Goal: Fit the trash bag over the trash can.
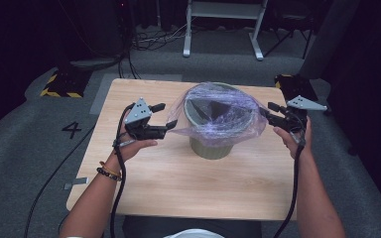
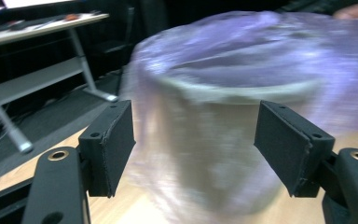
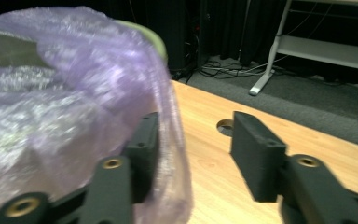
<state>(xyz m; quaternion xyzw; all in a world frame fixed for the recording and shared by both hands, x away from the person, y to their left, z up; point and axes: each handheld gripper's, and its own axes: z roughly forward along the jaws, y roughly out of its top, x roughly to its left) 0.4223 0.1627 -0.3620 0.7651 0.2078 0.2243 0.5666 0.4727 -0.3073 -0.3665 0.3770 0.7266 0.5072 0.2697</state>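
Standing near the middle of the pale wooden table: round olive-green bin, lined with a thin translucent purple plastic bag, bag mouth draping over the rim and flaring out to both sides. Hanging loose just off the left edge of the bag: left gripper, jaws standing apart, gripping nothing; blurred bag and bin showing beyond the gap in the left gripper view. Sitting at the bag's right edge: right gripper, jaws parted, plastic film lying against one jaw in the right gripper view, not being pinched. Beyond the table: grey carpet, white-legged desk frame.
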